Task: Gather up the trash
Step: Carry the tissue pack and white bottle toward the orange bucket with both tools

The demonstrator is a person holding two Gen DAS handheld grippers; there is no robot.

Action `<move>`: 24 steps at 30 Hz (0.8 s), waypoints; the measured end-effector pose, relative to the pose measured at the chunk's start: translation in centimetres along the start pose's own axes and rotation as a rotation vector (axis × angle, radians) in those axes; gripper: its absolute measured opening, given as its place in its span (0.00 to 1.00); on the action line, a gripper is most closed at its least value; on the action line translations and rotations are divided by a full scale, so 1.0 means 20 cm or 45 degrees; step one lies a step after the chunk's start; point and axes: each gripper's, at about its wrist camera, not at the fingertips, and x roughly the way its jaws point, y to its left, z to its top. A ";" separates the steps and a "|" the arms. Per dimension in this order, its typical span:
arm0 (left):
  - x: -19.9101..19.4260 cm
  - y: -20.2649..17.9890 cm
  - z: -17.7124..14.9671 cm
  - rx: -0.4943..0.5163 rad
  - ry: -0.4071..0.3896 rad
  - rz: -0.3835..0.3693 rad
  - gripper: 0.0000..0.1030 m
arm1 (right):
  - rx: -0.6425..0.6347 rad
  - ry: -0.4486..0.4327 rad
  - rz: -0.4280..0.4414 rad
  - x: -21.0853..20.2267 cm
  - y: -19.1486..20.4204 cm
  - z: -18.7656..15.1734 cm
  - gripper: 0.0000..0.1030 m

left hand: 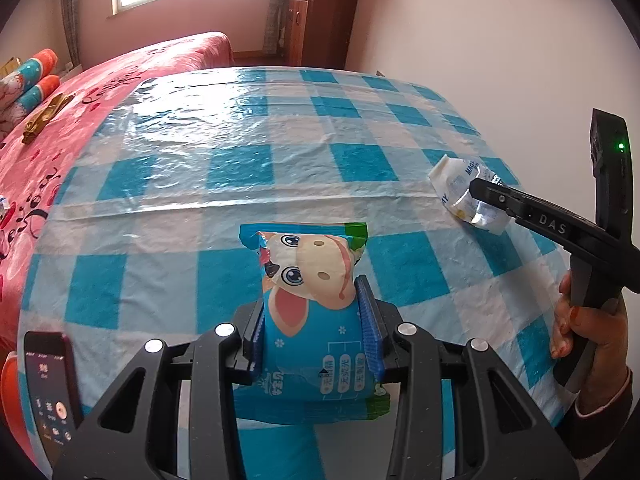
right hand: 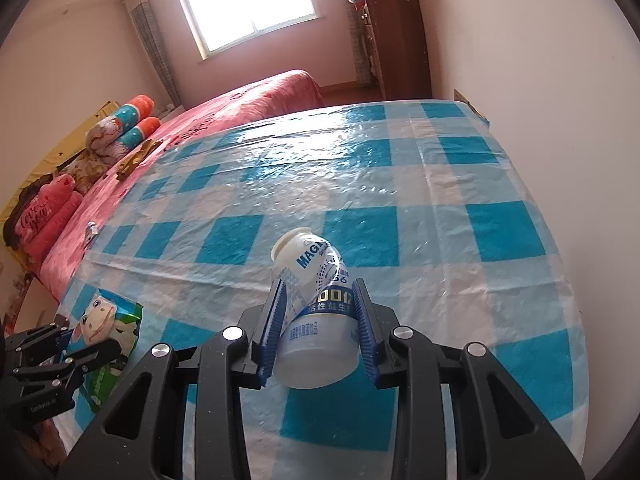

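A blue snack wrapper [left hand: 312,304] printed with a cartoon cow sits between the blue pads of my left gripper [left hand: 310,292], which is shut on it above the blue-and-white checked tablecloth [left hand: 224,168]. My right gripper [right hand: 318,292] is shut on a crumpled white plastic drink bottle [right hand: 316,300] with blue lettering, its neck pointing away from me. In the left wrist view the bottle [left hand: 460,188] and the right gripper [left hand: 486,194] show at the right, held by a person's hand [left hand: 592,336]. In the right wrist view the wrapper [right hand: 108,328] and the left gripper [right hand: 76,344] appear at the lower left.
A phone [left hand: 50,384] with a lit screen is at the lower left. A bed with a pink cover [right hand: 248,108] and cushions [right hand: 120,132] runs along the table's left side. A brown wardrobe [right hand: 400,36] stands by the far wall under a window [right hand: 248,0].
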 end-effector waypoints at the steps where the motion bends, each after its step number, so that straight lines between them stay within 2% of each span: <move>1: -0.01 0.01 -0.01 -0.002 -0.004 0.000 0.39 | -0.002 0.000 0.002 -0.01 0.01 -0.01 0.34; 14: -0.18 0.09 -0.07 -0.033 -0.072 -0.035 0.39 | -0.024 -0.012 0.006 -0.14 0.08 -0.08 0.33; 24: -0.27 0.18 -0.12 -0.070 -0.102 -0.051 0.39 | -0.114 0.005 0.020 -0.21 0.26 -0.12 0.33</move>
